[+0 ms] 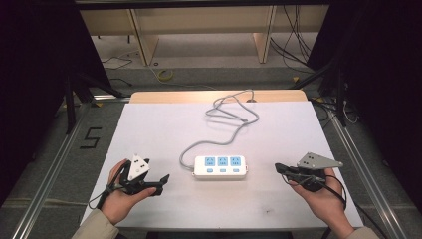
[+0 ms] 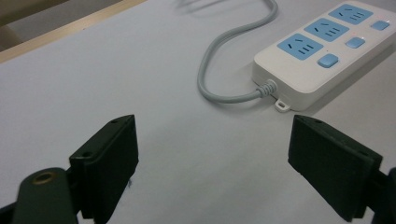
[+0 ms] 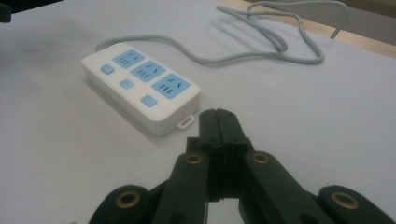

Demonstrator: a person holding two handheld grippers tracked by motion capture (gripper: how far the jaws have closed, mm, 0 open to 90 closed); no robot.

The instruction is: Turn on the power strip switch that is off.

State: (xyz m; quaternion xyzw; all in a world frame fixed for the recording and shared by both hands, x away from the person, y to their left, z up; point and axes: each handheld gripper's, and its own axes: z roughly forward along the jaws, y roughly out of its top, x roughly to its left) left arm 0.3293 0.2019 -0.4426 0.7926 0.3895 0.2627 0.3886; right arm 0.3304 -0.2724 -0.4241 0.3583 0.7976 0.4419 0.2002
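Power strip point(image 1: 221, 167) lies mid-table, long axis 9-to-3, between wide-open left gripper point(image 1: 161, 181) at 9 and closed, empty right gripper point(image 1: 278, 168) at 3, roughly equidistant

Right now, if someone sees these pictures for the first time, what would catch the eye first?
The white power strip with three blue sockets, lying mid-table between the two hands. Then its grey cord, which curls away toward the table's far edge. Last, the grippers: the left gripper has its jaws wide apart with nothing between them, while the right gripper has its jaws pressed together and empty, pointing toward the strip.
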